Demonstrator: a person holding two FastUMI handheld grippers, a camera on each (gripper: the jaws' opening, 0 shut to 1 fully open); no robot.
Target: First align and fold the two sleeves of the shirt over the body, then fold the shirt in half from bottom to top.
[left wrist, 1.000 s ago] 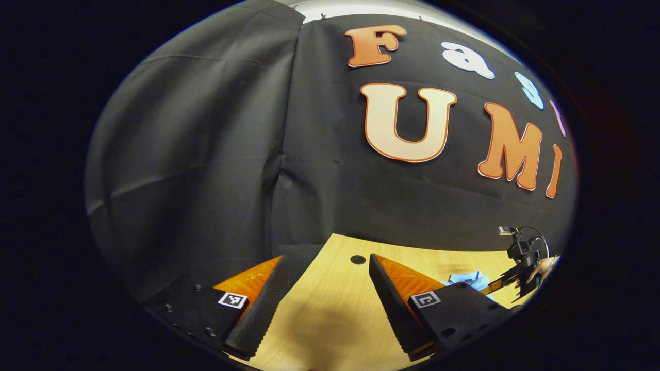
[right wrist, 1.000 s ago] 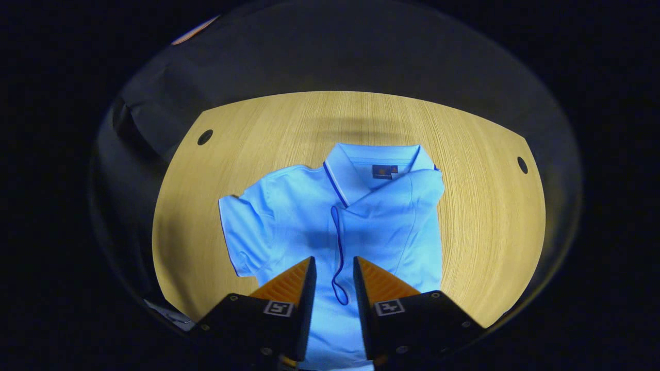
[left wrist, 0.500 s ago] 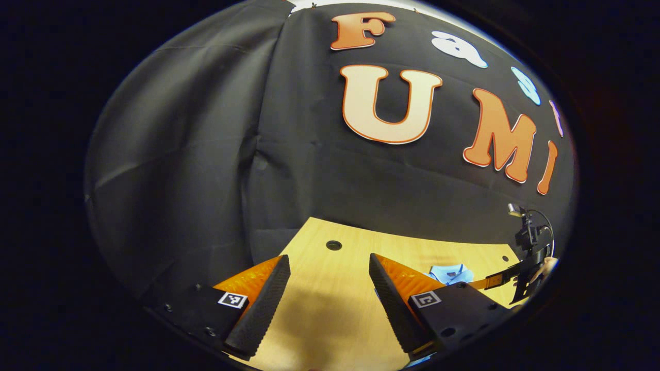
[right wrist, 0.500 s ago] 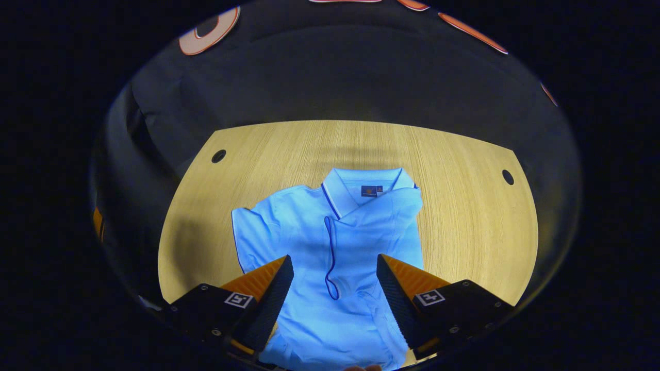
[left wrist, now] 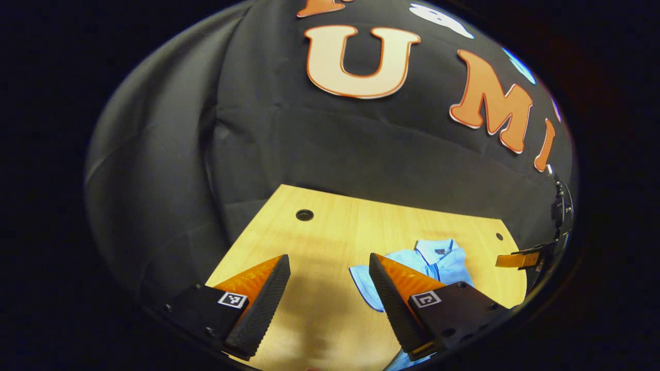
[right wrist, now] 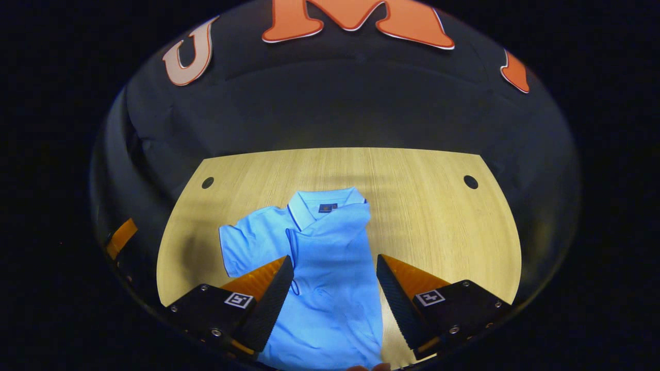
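Note:
A light blue polo shirt [right wrist: 330, 257] lies flat on the wooden table [right wrist: 443, 226], collar [right wrist: 319, 203] toward the far wall. Its right side and sleeve are folded over the body; its left sleeve [right wrist: 237, 247] lies spread out. My right gripper [right wrist: 335, 293] hangs open above the shirt's lower half, nothing between its fingers. In the left gripper view, my left gripper [left wrist: 327, 299] is open over bare table, left of the shirt [left wrist: 430, 263]. The right gripper's finger [left wrist: 521, 259] shows at the far right there. At the left edge of the right gripper view is a finger [right wrist: 121, 237] of the left gripper.
The table has round cable holes near its far corners [right wrist: 208, 182] [right wrist: 470, 181] [left wrist: 304, 215]. Black cloth walls close in the back and left sides [left wrist: 170, 180]. Bare wood lies to the shirt's right [right wrist: 438, 206] and left [left wrist: 309, 247].
My right gripper opened from a narrow gap and drew back from the shirt. The left gripper tipped down toward the table, bringing the shirt into its view.

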